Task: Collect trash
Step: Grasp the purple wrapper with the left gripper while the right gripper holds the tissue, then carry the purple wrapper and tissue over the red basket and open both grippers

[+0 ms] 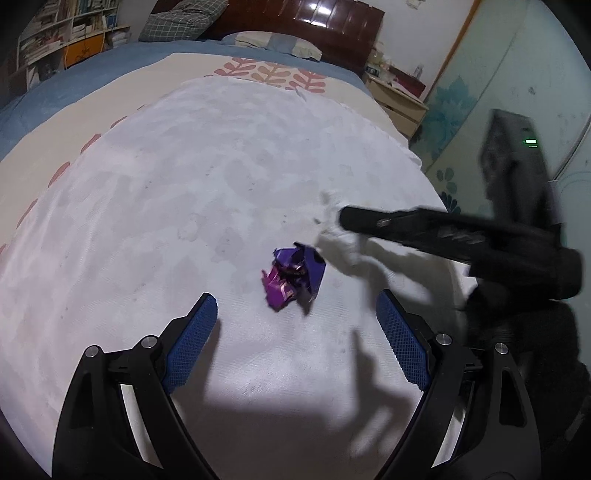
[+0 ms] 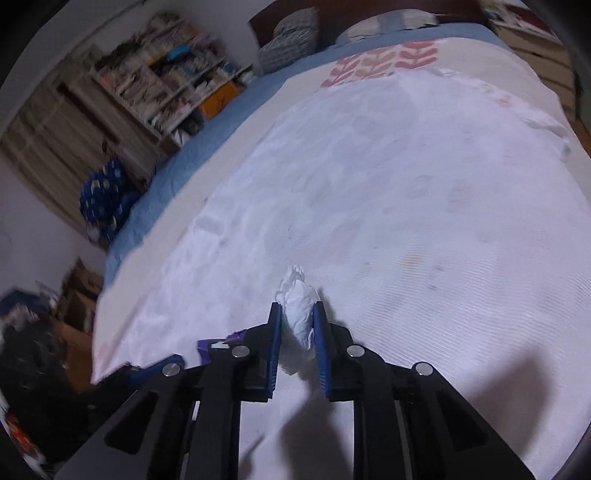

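The right gripper [image 2: 297, 325] is clamped on a crumpled white tissue [image 2: 298, 314], a soft, wrinkled wad squeezed between the two blue, mesh-textured pads [image 2: 275, 343] so that its puffed end pokes out past the tips. From the left wrist view that same gripper [image 1: 341, 218] comes in from the right as a long black bar, blurred, with the tissue [image 1: 338, 240] bunched at its tip, just above the bed.

The left gripper [image 1: 295, 314] hangs with its jaws wide apart, holding nothing. Ahead of its fingers, between them, lies a purple wrapper [image 1: 293, 278], shiny foil crushed into a sharp-cornered, faceted lump. It rests on the white cloth [image 1: 184, 184], a faintly ribbed, mottled fabric spread over the bed. The wrapper lies just beside the tissue; whether they touch I cannot tell.

Further back the bedspread [image 1: 273, 74] shows pink leaf shapes on cream, with a glossy dark wood headboard [image 1: 314, 18] behind.
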`<state>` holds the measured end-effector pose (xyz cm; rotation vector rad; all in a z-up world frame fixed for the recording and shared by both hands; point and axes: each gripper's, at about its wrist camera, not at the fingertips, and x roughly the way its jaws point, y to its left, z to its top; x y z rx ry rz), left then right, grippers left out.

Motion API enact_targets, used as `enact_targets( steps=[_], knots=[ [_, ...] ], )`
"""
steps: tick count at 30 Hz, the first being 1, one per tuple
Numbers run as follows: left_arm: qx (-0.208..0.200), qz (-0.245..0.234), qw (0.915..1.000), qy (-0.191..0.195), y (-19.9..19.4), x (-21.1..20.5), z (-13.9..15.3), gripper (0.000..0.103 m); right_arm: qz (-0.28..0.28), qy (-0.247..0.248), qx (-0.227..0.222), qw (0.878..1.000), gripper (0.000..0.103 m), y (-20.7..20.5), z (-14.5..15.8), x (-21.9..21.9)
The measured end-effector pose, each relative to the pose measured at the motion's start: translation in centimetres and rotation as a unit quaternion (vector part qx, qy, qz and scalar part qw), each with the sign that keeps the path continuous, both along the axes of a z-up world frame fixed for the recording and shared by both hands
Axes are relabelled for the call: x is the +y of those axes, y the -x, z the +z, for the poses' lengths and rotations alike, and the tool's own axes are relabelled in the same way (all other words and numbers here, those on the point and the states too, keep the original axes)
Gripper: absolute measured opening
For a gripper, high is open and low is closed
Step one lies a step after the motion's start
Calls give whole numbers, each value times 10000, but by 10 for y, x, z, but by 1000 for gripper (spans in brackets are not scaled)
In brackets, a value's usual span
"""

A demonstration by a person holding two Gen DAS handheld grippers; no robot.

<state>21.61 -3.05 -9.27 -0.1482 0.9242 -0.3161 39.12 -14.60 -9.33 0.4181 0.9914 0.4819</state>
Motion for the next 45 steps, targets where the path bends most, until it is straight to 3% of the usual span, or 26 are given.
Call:
enact_targets(
  steps=[7, 8, 9, 10, 18, 25, 28, 33, 37, 41, 45],
  knots=[
    [85, 204, 9997, -74, -19, -11, -6, 85, -179, -238, -107, 9995, 19, 29, 21, -29],
    [143, 219, 9996, -51, -22, -12, -9, 73, -167, -209, -120, 9996, 19, 31, 23, -32],
    [235, 223, 9995, -72, -24, -13, -12, 47, -163, -155, -138, 9997, 19, 35, 25, -35],
    [331, 235, 9991, -155, -27, -15, -16, 28, -154, -145, -135, 9997, 19, 37, 26, -38],
    [25, 329, 9989, -320, -5, -21, -3, 27, -112, -161, -36, 9998, 19, 67, 29, -57],
    [-344, 236, 9986, -332, 54, -40, 41, 27, -401, -45, -370, 9985, 19, 117, 58, -86],
    [-425, 101, 9990, -122, 87, -53, 66, 27, -489, 40, -612, 9969, 19, 155, 83, -108],
    [-770, -146, 9967, 210, 140, -90, 123, 27, -1031, 96, -939, 9902, 19, 252, 125, -186],
    [-1127, -665, 9908, 358, 189, -144, 167, 27, -1638, 260, -1015, 9809, 19, 346, 150, -269],
    [-1329, -1132, 9834, 494, 223, -205, 192, 27, -2480, 551, -1282, 9586, 19, 454, 168, -356],
    [-1304, -1852, 9730, 442, 254, -293, 188, 27, -2883, 779, -1154, 9474, 19, 521, 152, -410]
  ],
)
